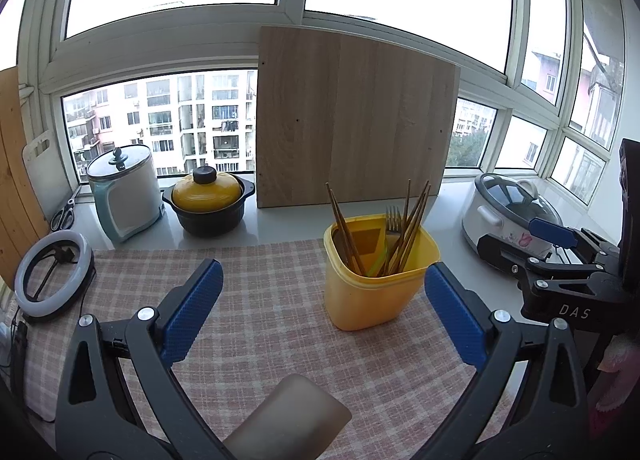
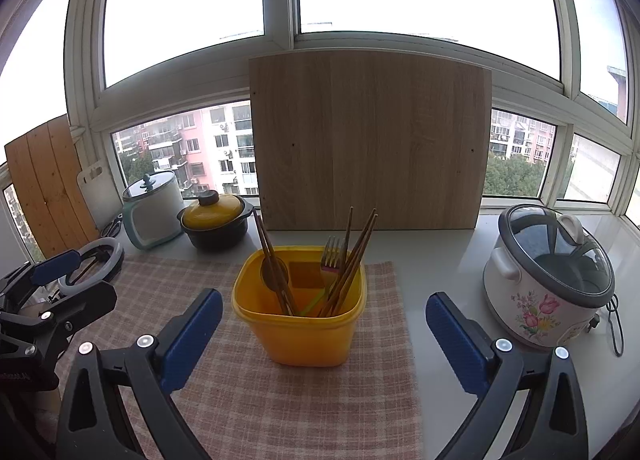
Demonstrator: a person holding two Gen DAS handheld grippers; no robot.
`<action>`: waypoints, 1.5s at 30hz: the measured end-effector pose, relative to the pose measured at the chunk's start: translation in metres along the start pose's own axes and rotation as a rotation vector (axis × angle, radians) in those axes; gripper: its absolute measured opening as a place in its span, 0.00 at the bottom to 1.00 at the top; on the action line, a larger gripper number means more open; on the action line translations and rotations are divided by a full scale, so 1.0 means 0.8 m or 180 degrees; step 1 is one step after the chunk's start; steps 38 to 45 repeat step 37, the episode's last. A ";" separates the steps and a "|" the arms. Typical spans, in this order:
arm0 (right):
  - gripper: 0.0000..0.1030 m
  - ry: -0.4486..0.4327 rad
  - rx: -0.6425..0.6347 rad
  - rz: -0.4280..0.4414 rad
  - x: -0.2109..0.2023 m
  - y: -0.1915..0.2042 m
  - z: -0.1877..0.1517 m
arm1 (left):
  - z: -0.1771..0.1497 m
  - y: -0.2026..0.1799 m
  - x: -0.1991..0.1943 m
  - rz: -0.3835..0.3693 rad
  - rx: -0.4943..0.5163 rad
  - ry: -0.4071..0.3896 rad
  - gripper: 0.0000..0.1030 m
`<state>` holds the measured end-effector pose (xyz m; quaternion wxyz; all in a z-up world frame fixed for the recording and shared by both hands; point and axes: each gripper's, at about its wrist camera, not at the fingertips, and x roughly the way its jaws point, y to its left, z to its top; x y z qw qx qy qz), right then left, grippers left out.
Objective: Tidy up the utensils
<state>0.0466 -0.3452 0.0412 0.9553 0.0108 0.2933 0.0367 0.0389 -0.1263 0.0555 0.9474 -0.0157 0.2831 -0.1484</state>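
Surface: checked cloth [image 2: 280, 400] on windowsill counter.
Holder: yellow bin [image 2: 300, 320] mid-cloth; chopsticks [image 2: 352, 260], fork [image 2: 331, 254] upright, probably sorted already.
Left gripper [image 1: 324, 320]: spread wide, empty.
Right gripper [image 2: 324, 324]: spread wide, empty, facing bin.

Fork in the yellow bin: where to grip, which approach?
Grip the fork by its neck just below the tines, coming from straight above. It stands tines up, handle buried in the bin, so only the top is free. Chopsticks lean close on its right, so close the jaws across the flat, thin neck. The right gripper is open and nearest, I'd judge.
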 end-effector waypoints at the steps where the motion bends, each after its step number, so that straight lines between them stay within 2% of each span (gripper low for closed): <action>1: 1.00 -0.0001 -0.0001 -0.0007 0.000 0.000 0.000 | 0.000 -0.001 0.000 0.0005 0.0005 -0.0001 0.99; 21: 1.00 -0.0040 0.0043 -0.0009 -0.005 -0.002 -0.001 | 0.000 0.000 -0.002 -0.0027 -0.0013 0.0017 0.99; 45: 1.00 -0.0030 0.0051 -0.0030 -0.009 -0.003 -0.003 | -0.006 0.002 -0.008 0.0082 0.0032 -0.0038 0.99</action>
